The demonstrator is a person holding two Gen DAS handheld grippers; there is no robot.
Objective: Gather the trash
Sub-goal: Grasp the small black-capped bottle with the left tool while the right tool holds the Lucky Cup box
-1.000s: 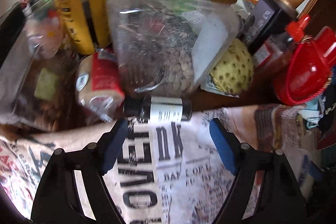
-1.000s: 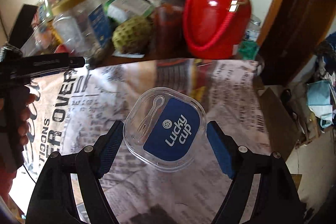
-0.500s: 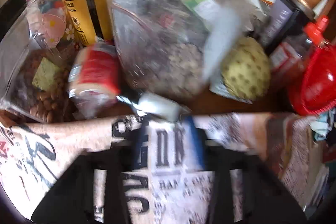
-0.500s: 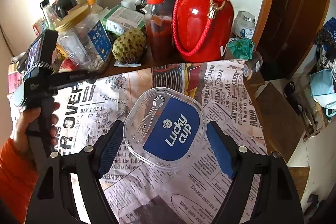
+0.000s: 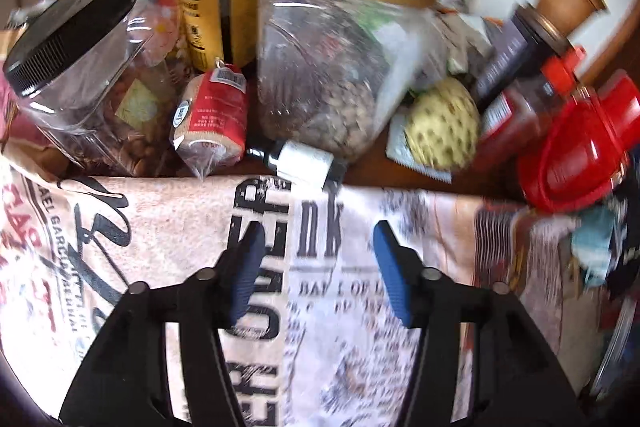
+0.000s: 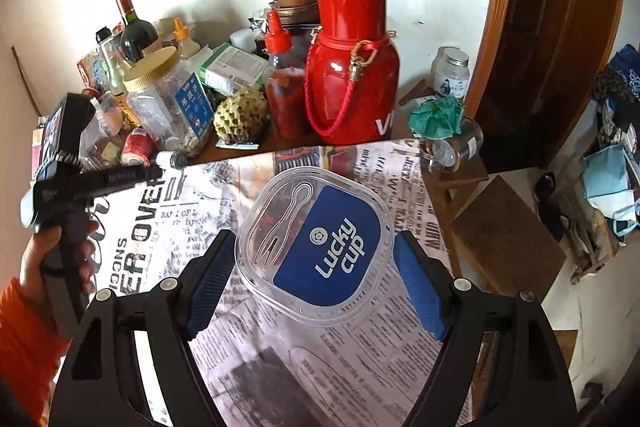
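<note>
A: Lucky Cup container, clear plastic with a blue label and a fork moulded into its lid, sits clamped between the fingers of the right gripper, lifted above the newsprint cloth covering the desk.

B: And the left gripper?

A: Its fingers have just been opening again and stand parted with nothing between them. They hover over the cloth just short of a small dark bottle with a white label, which lies on its side at the cloth's far edge.

B: What's behind the bottle?

A: A gold-lidded jar, touching or nearly so, plus a black-lidded jar, a bumpy green fruit and a red flask crowding the desk's back edge by the wall.
</note>
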